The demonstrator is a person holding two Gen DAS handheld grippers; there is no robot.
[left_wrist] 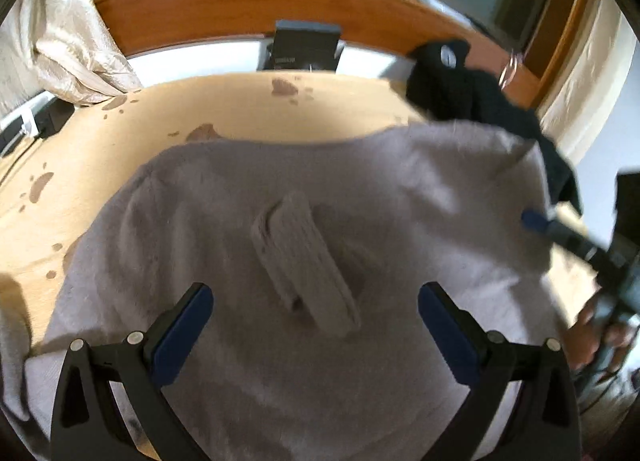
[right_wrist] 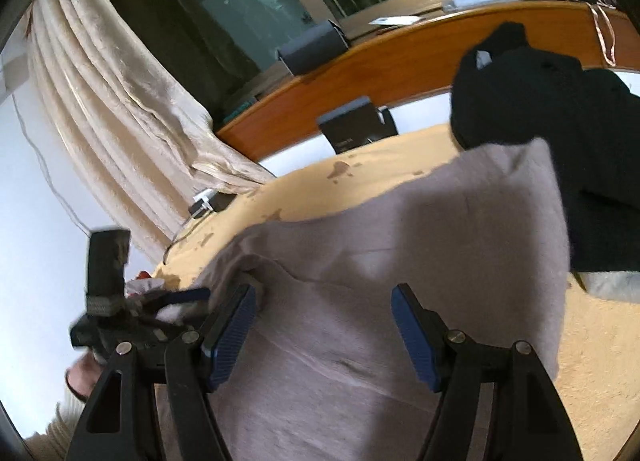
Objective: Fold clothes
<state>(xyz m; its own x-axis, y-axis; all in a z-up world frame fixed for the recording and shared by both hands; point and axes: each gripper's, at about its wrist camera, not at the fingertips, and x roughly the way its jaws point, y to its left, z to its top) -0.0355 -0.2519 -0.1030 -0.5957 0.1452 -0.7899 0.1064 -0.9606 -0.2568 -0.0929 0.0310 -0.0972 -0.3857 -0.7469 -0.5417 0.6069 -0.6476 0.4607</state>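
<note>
Grey sweater, plain fuzzy knit, ribbed cuff in the same grey. Bed cover tan-yellow with brown paw prints. Black garment at the cover's far right corner, small white round patch on it. Curtain cream, satiny. Headboard orange-brown wood. Gripper pads blue, finger frames black.

— Where's the grey sweater?
— Spread flat beneath and beyond the open fingers, its ribbed cuff lying slantwise between them.
— And the black garment?
— Crumpled far beyond the fingertips, overlapping the sweater's corner.
</note>
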